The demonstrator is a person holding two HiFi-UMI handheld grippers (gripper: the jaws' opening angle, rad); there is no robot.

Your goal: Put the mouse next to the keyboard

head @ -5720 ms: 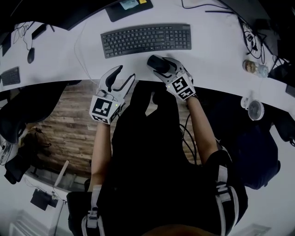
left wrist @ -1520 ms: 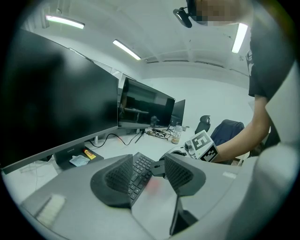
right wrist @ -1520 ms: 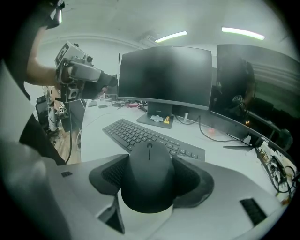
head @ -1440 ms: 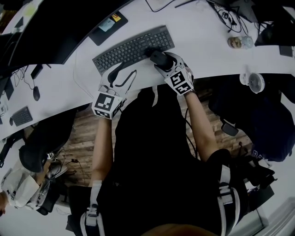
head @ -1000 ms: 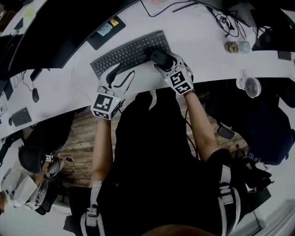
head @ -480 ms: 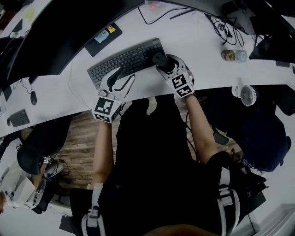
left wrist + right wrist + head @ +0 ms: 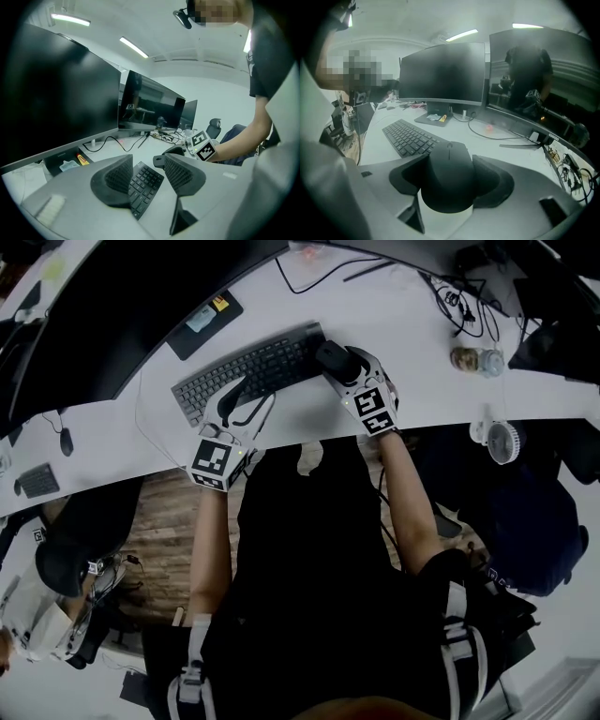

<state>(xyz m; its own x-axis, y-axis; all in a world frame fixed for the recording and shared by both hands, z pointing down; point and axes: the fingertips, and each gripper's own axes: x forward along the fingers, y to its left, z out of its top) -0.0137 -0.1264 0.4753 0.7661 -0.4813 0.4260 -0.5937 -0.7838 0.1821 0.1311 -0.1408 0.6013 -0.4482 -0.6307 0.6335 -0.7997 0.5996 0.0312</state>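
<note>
Fig. Placement stage, mouse at keyboard.
- Right gripper (image 7: 336, 362): fingers pinching black mouse (image 7: 449, 173) by both sides.
- Mouse: just beside right end of keyboard (image 7: 246, 371), over white desk (image 7: 422, 324); resting or lifted, cannot tell.
- Left gripper (image 7: 147, 164): fingers spread, nothing between them, at keyboard's near edge.
- Judged progress: carry looks near complete; left to do: set mouse down, release, withdraw.

1. Head view dim; pale tabletop (image 7: 422, 381) right of the right tongs (image 7: 332, 360) is brightest.
2. Ceiling strip lights (image 7: 133, 47) glow above the left tongs (image 7: 147, 164).
3. Gripper views bulge, corners black.
</note>
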